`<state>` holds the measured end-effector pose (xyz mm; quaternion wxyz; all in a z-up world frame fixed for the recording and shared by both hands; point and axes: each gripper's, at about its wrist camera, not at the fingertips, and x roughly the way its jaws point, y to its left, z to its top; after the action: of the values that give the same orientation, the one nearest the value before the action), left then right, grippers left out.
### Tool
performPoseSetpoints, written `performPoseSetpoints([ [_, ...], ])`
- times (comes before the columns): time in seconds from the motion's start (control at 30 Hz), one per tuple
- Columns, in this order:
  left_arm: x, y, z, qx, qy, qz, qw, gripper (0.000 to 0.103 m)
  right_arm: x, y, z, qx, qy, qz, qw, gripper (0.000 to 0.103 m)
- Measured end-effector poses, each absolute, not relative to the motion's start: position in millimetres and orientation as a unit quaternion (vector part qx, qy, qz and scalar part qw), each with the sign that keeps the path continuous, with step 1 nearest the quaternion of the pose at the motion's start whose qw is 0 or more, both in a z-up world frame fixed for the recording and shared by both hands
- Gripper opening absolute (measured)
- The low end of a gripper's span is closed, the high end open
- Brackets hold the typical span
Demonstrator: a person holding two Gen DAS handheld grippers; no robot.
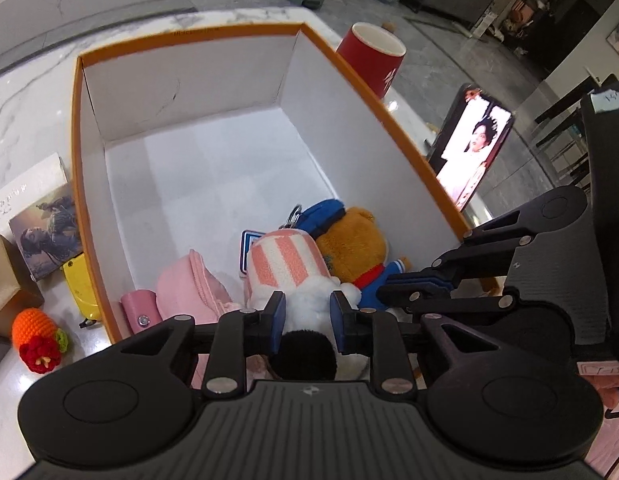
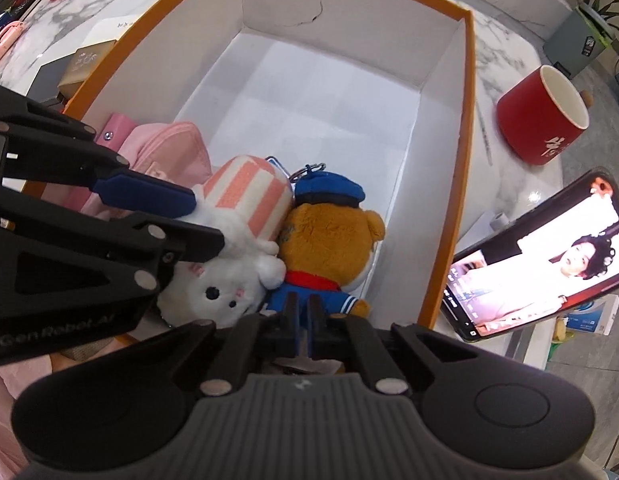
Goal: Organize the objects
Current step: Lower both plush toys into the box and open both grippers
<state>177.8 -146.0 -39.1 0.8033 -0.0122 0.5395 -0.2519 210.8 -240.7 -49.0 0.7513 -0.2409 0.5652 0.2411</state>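
Two tools work in the orange box [image 1: 89,216]: the left tool [image 1: 305,314] pinches the white plush [image 2: 229,276], the right tool [image 2: 303,312] is nearly pressed together over the bear plush [image 2: 329,240], so lower gently and release only once settled.

Left tool [image 1: 304,317] straddles the white plush [image 1: 297,280] (pink-striped hat) inside the orange box [image 1: 79,184].

Both wrist views look steeply down, close, into the orange-rimmed box [image 1: 75,168] [image 2: 467,128]. Each shares the plush toys [image 1: 285,268] [image 2: 249,196] and the other's tongs
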Motion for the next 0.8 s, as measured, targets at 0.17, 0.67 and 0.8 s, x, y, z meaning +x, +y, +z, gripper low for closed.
performPoseSetpoints([
  [0.17, 157.9, -132.8, -15.4, -0.031, 0.488, -0.266, 0.831, 0.028, 192.8, -238.5, -35.9, -0.25, 0.53, 0.231, 0.777, 0.004],
  [0.67, 85.0, -46.0, 61.9, -0.014, 0.32, -0.192, 0.928, 0.047, 119.4, -220.5, 36.7, -0.117, 0.357, 0.304, 0.875, 0.075],
  [0.8, 71.8, -5.3, 73.7, -0.006, 0.301, -0.144, 0.943, 0.06, 108.5, -209.1, 45.4, -0.064, 0.325, 0.317, 0.889, 0.097],
])
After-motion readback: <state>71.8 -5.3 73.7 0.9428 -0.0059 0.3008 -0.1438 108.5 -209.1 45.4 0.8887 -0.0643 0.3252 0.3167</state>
